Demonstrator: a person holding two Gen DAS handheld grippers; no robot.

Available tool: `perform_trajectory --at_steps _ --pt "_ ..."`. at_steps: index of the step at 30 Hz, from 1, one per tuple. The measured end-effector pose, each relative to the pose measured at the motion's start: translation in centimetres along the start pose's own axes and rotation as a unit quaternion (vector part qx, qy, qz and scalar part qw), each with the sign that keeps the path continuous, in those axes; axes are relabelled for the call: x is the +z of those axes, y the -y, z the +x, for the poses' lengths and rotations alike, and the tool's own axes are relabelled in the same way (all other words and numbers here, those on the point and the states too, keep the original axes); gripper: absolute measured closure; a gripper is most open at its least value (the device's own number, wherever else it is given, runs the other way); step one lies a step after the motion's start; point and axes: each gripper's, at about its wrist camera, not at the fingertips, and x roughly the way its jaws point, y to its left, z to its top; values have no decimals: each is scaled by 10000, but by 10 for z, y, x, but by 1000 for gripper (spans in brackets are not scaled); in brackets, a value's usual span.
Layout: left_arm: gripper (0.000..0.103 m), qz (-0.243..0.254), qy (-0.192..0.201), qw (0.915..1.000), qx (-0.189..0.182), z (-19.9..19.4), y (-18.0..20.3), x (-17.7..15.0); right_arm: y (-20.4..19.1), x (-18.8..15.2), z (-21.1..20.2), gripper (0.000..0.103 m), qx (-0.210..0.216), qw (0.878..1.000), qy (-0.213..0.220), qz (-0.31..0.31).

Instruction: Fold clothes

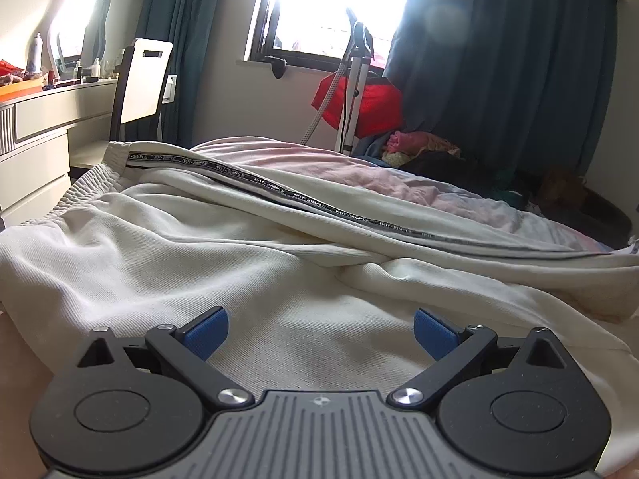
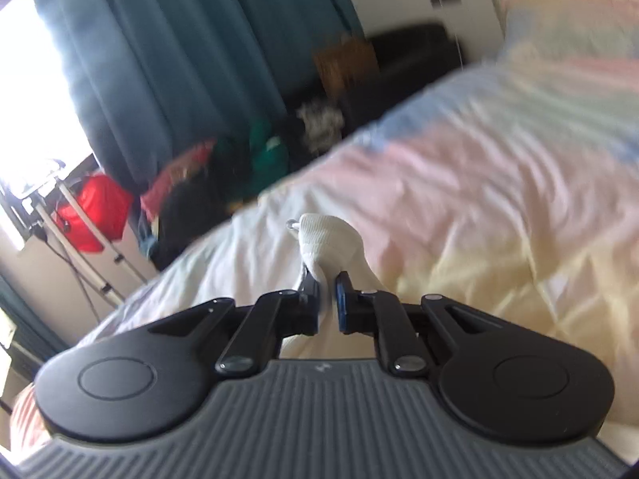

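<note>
The left wrist camera sits low over the bed [image 1: 499, 199], close to its cover, facing the window [image 1: 339, 0] across the bed. The right wrist camera hangs a little higher above the bed [image 2: 479, 159], tilted, facing along it. Both catch the teal curtain [image 1: 499, 60] [image 2: 179, 40] beside the window.

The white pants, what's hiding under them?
Under the white pants is the pastel striped bed cover, showing past their far edge. The open left tool hovers over them. What lies beneath their middle is covered.
</note>
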Motion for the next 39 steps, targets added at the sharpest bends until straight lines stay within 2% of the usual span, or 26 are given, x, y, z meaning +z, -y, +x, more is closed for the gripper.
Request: perform_trajectory --at_steps 2,5,6,8,10,12,14,19,24,27,30,34,39 --pt "3 164 100 9998 90 -5 3 -1 6 -13 -3 91 -275 9994 -26 -197" --pt "3 377 213 9989 160 -11 7 -2 19 -43 6 87 -704 9950 -527 -477" --pt "3 417 220 9988 138 -13 9 -2 23 -52 10 87 -760 9932 -671 -566" --pt "3 518 247 9983 130 -16 12 -3 30 -60 8 80 -680 9937 -636 -626" --pt "3 617 282 9976 122 -20 15 -4 33 -62 -7 64 -612 9957 -464 -510" --pt "3 684 291 9972 93 -22 19 -4 32 -65 -26 36 -539 9970 -376 -408" --pt "3 745 313 9967 37 -27 23 -5 27 -69 -48 22 -277 9979 -393 -437" --pt "3 1015 467 9937 -106 -48 34 -8 0 -86 -120 21 395 9939 -371 -957" --pt "3 1234 604 9902 -256 -80 46 -12 -18 -116 -200 21 1064 9839 -300 -1406" --pt "3 1299 586 9894 -284 -96 50 -20 -28 -131 -235 22 1345 9734 -225 -1840" --pt "3 1294 510 9897 -338 -106 51 -27 -32 -135 -251 22 1580 9663 -131 -2030" --pt "2 1467 494 9877 -204 -110 55 -31 -28 -137 -247 22 1482 9665 -162 -2091" --pt "2 1062 140 9942 85 -102 36 -21 -19 -142 -232 22 1069 9711 -220 -2122"
